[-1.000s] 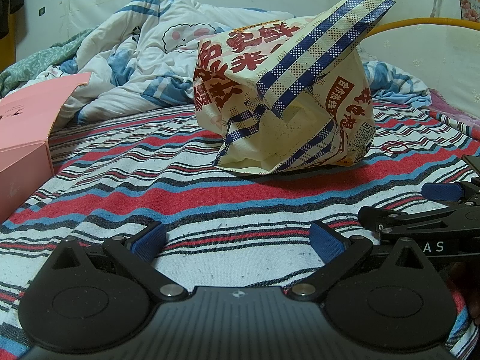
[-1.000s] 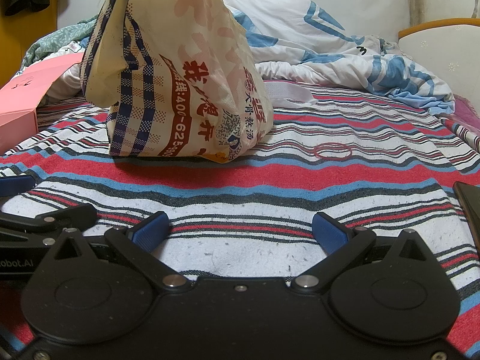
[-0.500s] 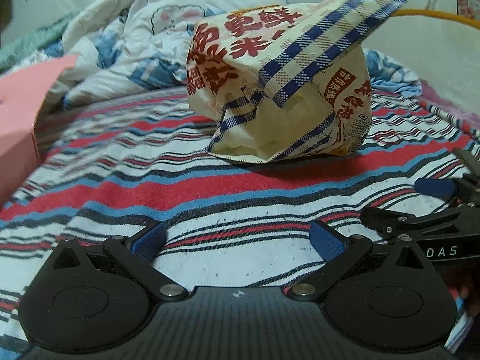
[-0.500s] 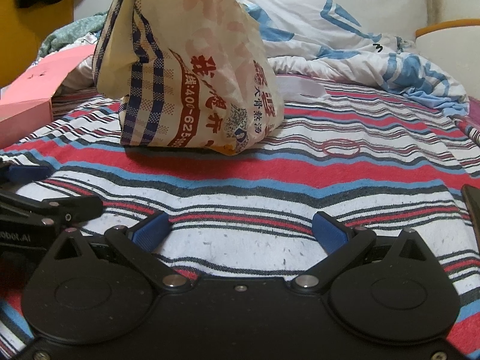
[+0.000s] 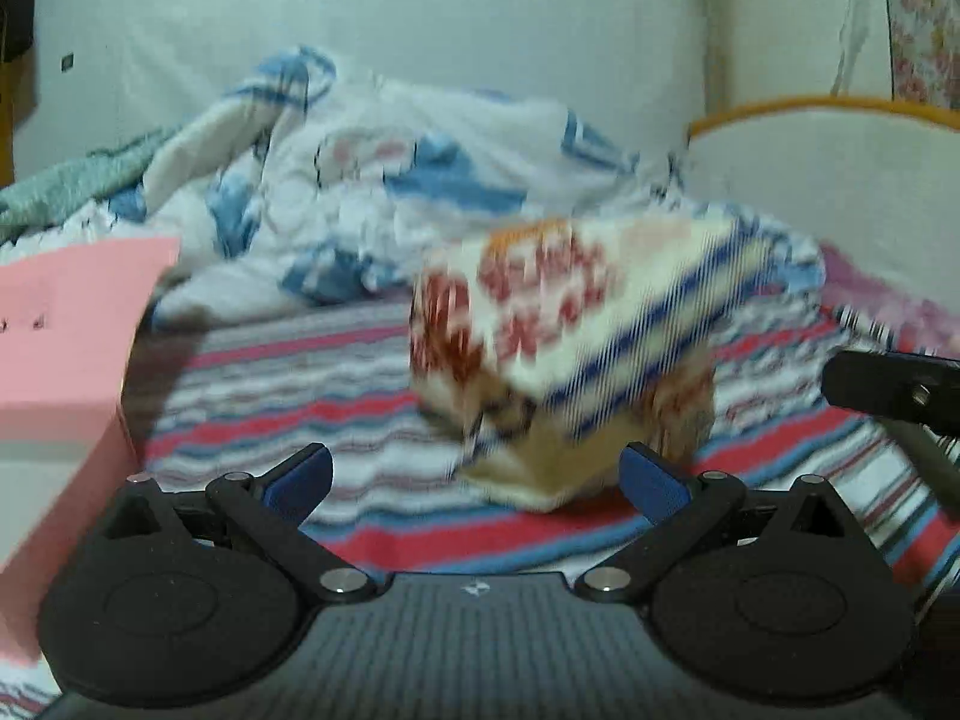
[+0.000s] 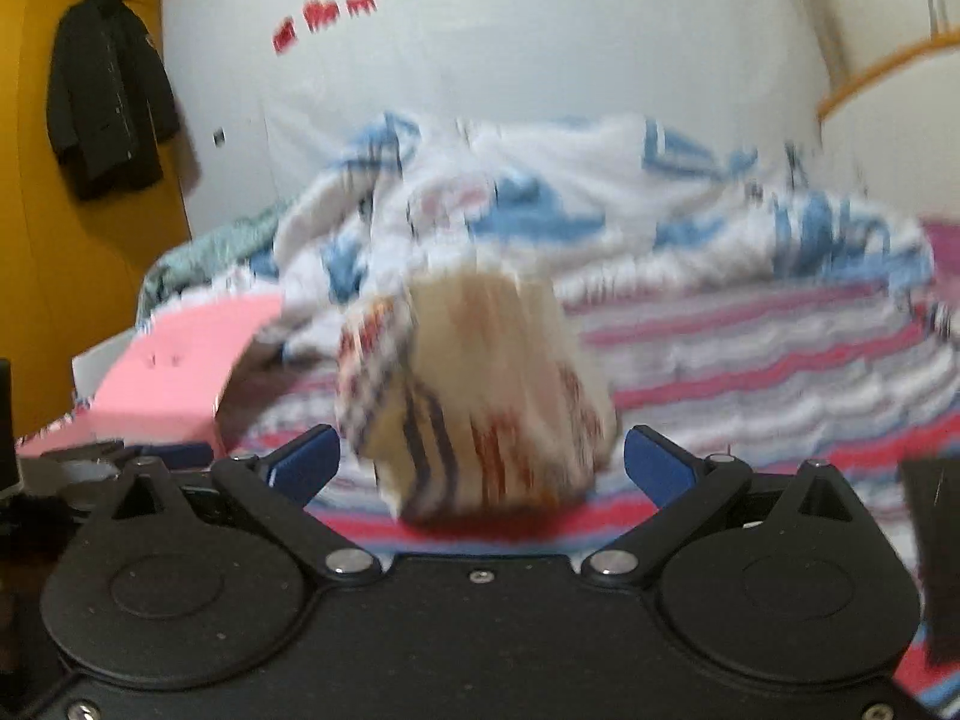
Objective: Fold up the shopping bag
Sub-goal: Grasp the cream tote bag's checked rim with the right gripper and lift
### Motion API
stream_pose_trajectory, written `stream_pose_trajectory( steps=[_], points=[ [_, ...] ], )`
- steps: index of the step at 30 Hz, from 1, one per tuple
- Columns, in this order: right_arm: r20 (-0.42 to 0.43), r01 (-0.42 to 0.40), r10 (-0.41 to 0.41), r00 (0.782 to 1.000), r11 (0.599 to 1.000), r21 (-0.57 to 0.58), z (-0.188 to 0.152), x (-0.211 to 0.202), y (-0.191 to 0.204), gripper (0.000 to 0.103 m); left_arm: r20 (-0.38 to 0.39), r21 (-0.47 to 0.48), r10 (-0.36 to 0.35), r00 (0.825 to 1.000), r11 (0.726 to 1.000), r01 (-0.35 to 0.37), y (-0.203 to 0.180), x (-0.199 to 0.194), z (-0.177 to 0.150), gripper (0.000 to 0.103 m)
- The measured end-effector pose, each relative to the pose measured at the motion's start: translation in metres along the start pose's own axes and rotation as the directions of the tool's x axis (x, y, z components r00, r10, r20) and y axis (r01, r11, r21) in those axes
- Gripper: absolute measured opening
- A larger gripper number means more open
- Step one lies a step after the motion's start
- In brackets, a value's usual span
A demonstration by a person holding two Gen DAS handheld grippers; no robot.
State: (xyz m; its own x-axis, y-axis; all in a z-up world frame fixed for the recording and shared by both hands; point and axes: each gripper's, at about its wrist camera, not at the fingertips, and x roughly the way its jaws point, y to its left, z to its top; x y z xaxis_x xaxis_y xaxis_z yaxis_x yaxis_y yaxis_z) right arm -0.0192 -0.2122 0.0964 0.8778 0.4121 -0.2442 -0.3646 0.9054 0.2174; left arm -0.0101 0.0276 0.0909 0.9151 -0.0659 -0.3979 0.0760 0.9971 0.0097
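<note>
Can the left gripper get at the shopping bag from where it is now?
Probably yes. The left gripper is open, and the shopping bag stands on the striped sheet just ahead, with nothing between them. The pink box sits off to the side. Blur hides the exact gap.

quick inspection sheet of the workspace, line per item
surface: striped bedsheet on a bed, blurred in both views
job's things: shopping bag stands unfolded and puffed on the sheet, touched by neither gripper
clutter: pink box at left; rumpled white and blue quilt behind the bag
grippers: left gripper open, holding nothing; right gripper open, holding nothing
cables: nothing seen
surroundings: white wall; black coat hanging on a yellow wardrobe
</note>
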Motion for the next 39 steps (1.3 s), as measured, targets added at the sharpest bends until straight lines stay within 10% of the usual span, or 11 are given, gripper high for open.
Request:
stream_pose_trajectory(
  steps=[5,8,9,13,18,22,27,31,33,39],
  points=[
    [0.034,-0.026,0.025,0.999,1.000,0.016,0.021,0.024,0.011,0.101,0.068,-0.004,0.013,0.998,1.000,-0.013,0.002,0.000,0.021,0.089],
    [0.043,-0.037,0.036,0.998,0.999,0.034,0.026,0.037,0.015,0.099,0.065,-0.021,0.008,0.998,1.000,-0.006,0.007,0.008,0.029,0.051],
    [0.040,-0.043,0.041,0.998,0.998,0.045,0.026,0.041,0.016,0.091,0.050,-0.030,-0.003,0.999,1.000,0.004,0.008,0.012,0.031,0.033],
    [-0.007,-0.083,0.085,0.996,0.990,0.117,0.026,0.061,0.011,0.025,0.028,-0.026,-0.031,0.999,0.999,0.032,0.008,0.024,0.033,0.026],
    [0.010,-0.181,0.185,0.983,0.947,0.264,0.018,0.060,-0.006,0.009,0.040,-0.015,-0.054,0.998,0.998,0.054,0.006,0.028,0.033,0.023],
    [0.108,-0.367,0.361,0.926,0.797,0.480,0.020,0.055,-0.023,0.006,0.096,-0.049,-0.012,0.995,0.999,0.017,0.021,0.006,0.039,0.023],
    [0.248,-0.577,0.544,0.802,0.595,0.559,0.031,0.044,-0.008,0.006,0.198,-0.032,0.077,0.977,0.997,-0.072,0.042,-0.049,0.066,0.023],
    [0.255,-0.592,0.603,0.756,0.463,0.660,0.019,0.040,-0.006,0.006,0.222,0.026,0.117,0.968,0.992,-0.126,0.041,-0.081,0.077,0.023],
    [0.224,-0.529,0.584,0.780,0.425,0.735,0.000,0.036,-0.016,0.006,0.189,0.048,0.104,0.976,0.992,-0.115,0.034,-0.079,0.074,0.023],
    [0.027,-0.285,0.413,0.911,0.579,0.764,-0.043,0.011,-0.043,0.006,0.015,0.177,-0.002,1.000,0.984,0.000,-0.019,-0.030,0.043,0.023]
  ],
)
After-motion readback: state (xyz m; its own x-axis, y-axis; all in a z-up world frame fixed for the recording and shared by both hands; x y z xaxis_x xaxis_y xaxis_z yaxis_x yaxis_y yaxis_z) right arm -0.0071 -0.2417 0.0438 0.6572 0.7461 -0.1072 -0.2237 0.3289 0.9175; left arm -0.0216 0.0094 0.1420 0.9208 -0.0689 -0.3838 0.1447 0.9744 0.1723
